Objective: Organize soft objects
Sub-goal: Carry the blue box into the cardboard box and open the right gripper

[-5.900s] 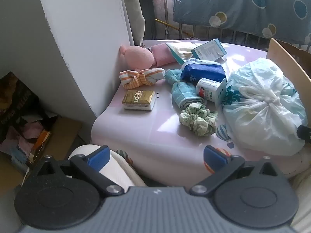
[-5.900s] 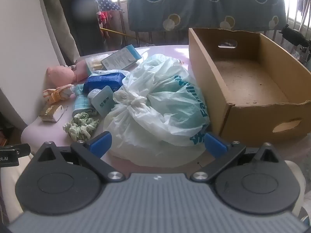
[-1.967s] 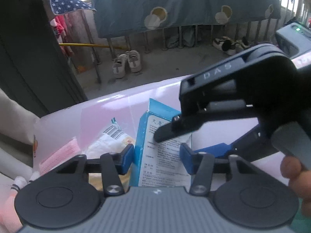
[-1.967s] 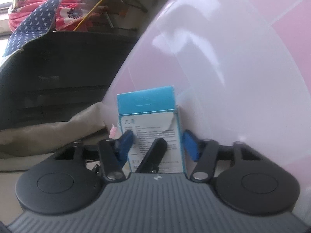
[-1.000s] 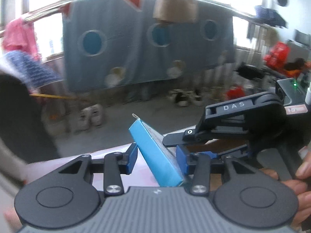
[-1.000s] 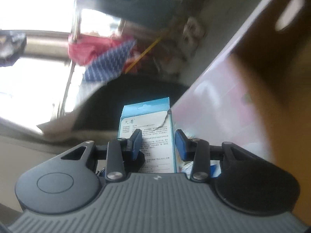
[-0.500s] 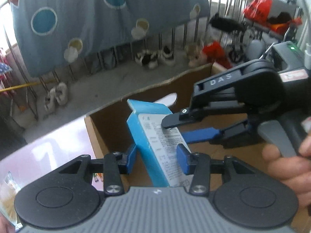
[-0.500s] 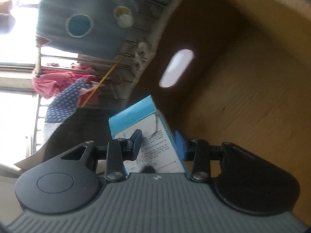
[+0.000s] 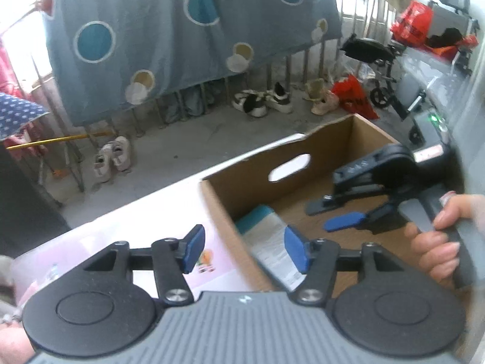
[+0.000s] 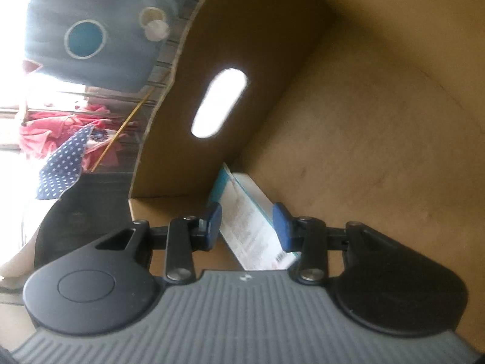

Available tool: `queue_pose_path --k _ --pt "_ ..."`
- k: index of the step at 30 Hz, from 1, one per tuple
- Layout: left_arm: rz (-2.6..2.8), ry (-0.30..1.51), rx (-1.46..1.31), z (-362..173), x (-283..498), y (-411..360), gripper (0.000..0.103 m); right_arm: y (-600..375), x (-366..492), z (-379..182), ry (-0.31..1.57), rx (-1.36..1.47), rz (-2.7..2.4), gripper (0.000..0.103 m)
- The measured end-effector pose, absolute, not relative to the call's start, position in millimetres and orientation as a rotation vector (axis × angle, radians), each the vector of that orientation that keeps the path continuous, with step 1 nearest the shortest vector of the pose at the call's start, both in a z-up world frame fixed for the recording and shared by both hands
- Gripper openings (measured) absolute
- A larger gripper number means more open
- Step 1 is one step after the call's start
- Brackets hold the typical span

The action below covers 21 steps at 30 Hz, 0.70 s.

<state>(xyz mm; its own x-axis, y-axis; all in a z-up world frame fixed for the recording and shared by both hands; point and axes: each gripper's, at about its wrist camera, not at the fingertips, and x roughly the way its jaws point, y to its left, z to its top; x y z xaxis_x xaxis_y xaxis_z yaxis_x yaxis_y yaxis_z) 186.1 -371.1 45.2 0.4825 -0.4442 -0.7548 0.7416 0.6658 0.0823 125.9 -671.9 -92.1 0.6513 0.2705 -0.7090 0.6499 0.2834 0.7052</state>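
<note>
The blue and white packet (image 9: 269, 236) lies on the floor of the cardboard box (image 9: 230, 182), in its near left corner. My left gripper (image 9: 242, 250) is open and empty, above the box's left wall. My right gripper (image 9: 332, 217) is open and empty inside the box, to the right of the packet. In the right wrist view my right gripper (image 10: 247, 226) is open with the packet (image 10: 245, 221) lying free below it, near the box wall (image 10: 272, 60) with the handle hole.
The box stands on a pink table (image 9: 121, 221). Beyond the table are a concrete floor with shoes (image 9: 112, 157), a railing with a blue spotted cloth (image 9: 182, 39), and a wheelchair (image 9: 376, 60) at the far right.
Both grippers held the packet over the box half a second ago. Both have opened and the packet has dropped onto the box floor. My left gripper has drawn back to the left.
</note>
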Motion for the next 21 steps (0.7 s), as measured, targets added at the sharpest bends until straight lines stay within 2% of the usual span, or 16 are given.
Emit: queue_pose_path --k 4,12,19,21 --pt "-0.714 0.757 0.441 56 185 -337 0.068 -659 108 -88 0.887 1.331 -0.289 0.039" --pt "-0.539 0.775 0.428 46 180 -231 0.068 -626 113 -114 0.986 1.361 -0.321 0.041" --pt "-0.394 0.771 0.391 37 159 -142 0.069 -607 136 -114 0.988 1.332 -0.302 0.042" --pt "-0.364 0.767 0.360 36 153 -120 0.069 -605 136 -112 0.989 1.316 -0.308 0.045"
